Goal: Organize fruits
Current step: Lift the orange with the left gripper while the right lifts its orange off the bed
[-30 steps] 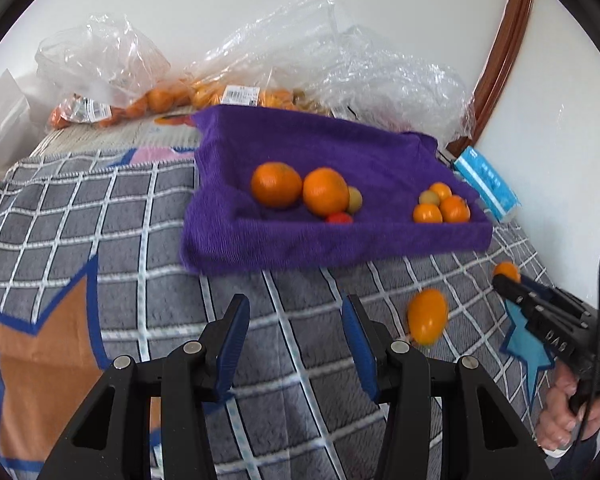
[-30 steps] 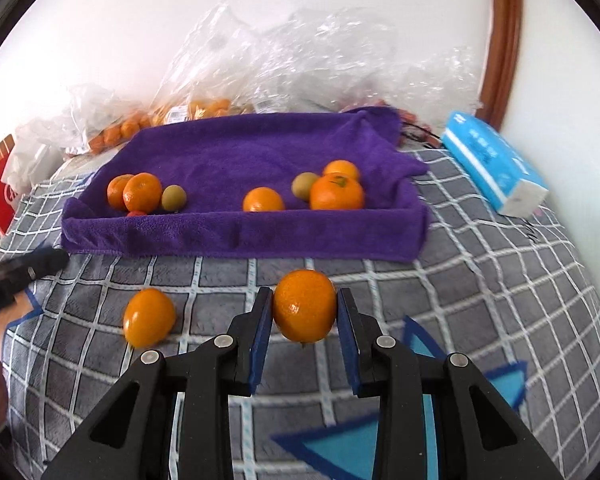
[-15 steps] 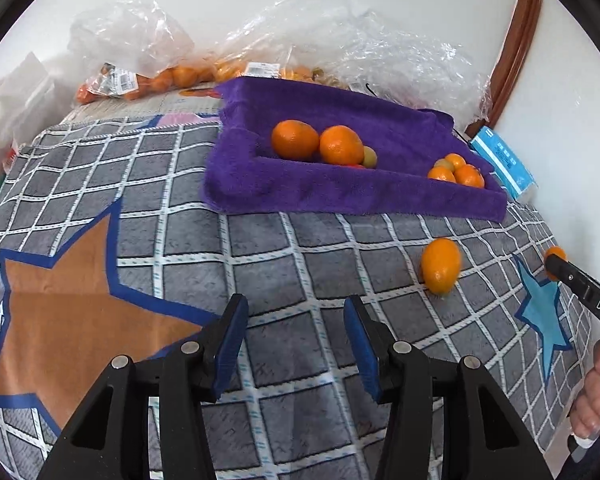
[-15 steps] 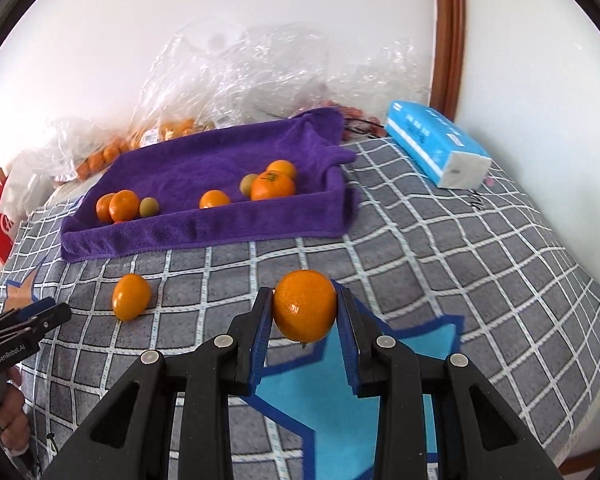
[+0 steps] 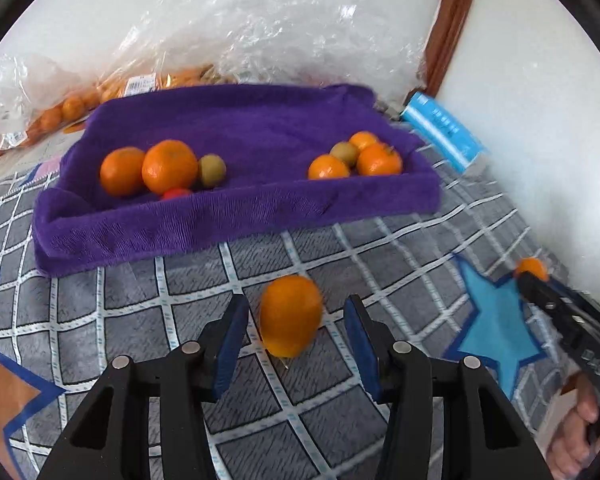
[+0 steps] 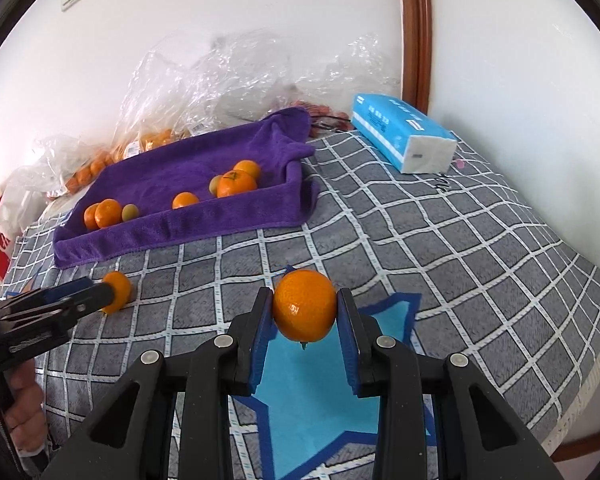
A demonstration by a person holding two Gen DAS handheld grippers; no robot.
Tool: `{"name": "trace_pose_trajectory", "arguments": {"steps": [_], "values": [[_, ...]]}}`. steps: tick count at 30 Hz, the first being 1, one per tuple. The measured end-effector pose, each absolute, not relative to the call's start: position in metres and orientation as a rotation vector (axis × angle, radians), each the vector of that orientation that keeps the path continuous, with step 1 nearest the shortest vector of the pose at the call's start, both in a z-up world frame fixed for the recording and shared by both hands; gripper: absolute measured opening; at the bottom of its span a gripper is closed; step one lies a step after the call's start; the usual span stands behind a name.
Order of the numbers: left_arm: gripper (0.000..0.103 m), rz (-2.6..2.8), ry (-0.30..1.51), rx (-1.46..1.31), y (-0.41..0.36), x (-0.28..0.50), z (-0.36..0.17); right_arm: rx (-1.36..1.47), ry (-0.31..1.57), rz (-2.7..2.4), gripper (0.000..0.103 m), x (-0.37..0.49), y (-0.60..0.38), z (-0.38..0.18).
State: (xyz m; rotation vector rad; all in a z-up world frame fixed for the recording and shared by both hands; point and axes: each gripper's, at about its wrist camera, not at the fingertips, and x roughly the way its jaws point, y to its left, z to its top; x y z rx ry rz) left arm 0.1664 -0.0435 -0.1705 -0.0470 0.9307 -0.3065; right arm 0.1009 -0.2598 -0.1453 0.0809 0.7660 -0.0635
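The purple towel tray (image 5: 236, 216) on the checked blanket (image 6: 460, 240) holds two little heaps: oranges with a green fruit at each end, plus something small and red at the left. The left tongs (image 5: 292, 332) have just been closing around a loose orange (image 5: 290, 314) on the blanket, pads not yet touching. The right tongs (image 6: 305, 320) are clamped on another orange (image 6: 305, 305), well short of the tray.

Nothing legible — print on the tissue pack (image 6: 400, 132) blurs.

Left gripper (image 5: 294, 338) now astride loose orange (image 5: 291, 314), jaws just closing, pads not touching; towel tray (image 5: 236, 220) nearer.
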Motion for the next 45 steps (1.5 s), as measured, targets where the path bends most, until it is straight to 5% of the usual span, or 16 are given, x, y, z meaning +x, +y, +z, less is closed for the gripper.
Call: {"name": "trace_pose_trajectory", "arguments": {"steps": [1, 23, 45], "values": [[0.03, -0.301, 0.917, -0.028, -0.046, 0.166, -0.173, 0.075, 0.77, -0.064, 0.032, 0.101, -0.26, -0.146], [0.03, -0.171, 0.937, -0.224, 0.067, 0.147, -0.162, 0.053, 0.824, 0.071, 0.032, 0.14, -0.191, -0.168], [0.03, -0.166, 0.945, -0.161, 0.06, 0.146, -0.172, 0.057, 0.837, 0.092, 0.032, 0.145, -0.182, -0.184]]}}
